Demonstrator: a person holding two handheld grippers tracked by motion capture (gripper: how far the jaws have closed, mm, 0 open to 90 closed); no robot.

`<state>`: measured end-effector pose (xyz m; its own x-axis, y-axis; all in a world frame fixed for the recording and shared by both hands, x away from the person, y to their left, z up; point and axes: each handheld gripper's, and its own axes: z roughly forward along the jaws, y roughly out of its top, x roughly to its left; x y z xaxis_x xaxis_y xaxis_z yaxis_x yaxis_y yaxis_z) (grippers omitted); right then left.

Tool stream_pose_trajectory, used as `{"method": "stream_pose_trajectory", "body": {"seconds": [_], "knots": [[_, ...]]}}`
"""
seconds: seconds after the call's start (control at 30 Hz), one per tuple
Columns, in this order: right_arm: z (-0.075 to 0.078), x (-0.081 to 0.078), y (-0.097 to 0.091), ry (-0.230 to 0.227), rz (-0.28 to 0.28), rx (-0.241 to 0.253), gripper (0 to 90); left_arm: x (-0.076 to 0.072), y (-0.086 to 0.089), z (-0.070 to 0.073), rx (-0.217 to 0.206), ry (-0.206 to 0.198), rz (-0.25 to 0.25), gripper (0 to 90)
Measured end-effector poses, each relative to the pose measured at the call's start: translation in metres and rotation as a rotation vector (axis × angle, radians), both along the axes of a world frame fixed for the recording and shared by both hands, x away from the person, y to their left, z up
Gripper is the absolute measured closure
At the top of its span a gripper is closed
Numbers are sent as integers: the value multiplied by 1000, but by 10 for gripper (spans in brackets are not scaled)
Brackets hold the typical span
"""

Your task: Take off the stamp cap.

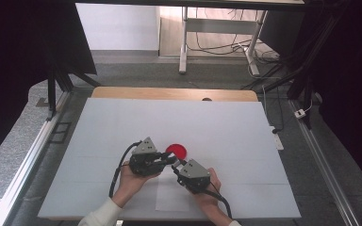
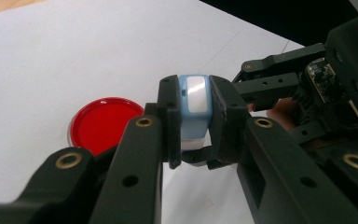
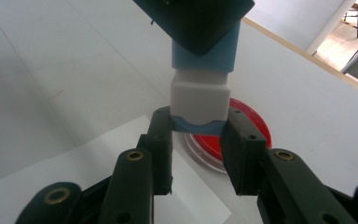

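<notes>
I've got the little blue-and-white stamp (image 2: pixel 194 109) up off the table, just this side of the red dish (image 1: pixel 176 151), and both tongs are on it. My left gripper (image 2: pixel 193 128) is clamped across the blue body, jaws pressed flat on either side. My right gripper (image 3: pixel 198 135) is closed on the other end, pinching the blue piece below the white band. From the high view my two hands meet nose to nose over the white sheet (image 1: pixel 122 122), with the stamp bridging them.

So I reckon this is the pull-apart step: one end held firm, the other ready to come off as a cap. What's next, by my guess, is a straight pull along the stamp's length, left hand steady, no twisting, or the small end may slip from the pads.

The red dish lies flat on the sheet; I can't see anything in it.
</notes>
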<state>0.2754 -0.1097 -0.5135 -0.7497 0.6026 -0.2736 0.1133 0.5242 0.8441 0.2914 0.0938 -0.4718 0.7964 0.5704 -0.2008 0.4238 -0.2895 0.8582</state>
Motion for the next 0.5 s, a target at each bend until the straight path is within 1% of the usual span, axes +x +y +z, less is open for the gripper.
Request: {"method": "stream_pose_trajectory", "body": {"seconds": [0.23,0.5], "knots": [[-1,0,0,-2,1,-19,651,0,-1,-1,5,4,0,760],[-1,0,0,-3,2,-20,650,1,0,-1,3,6,-2,760]]}}
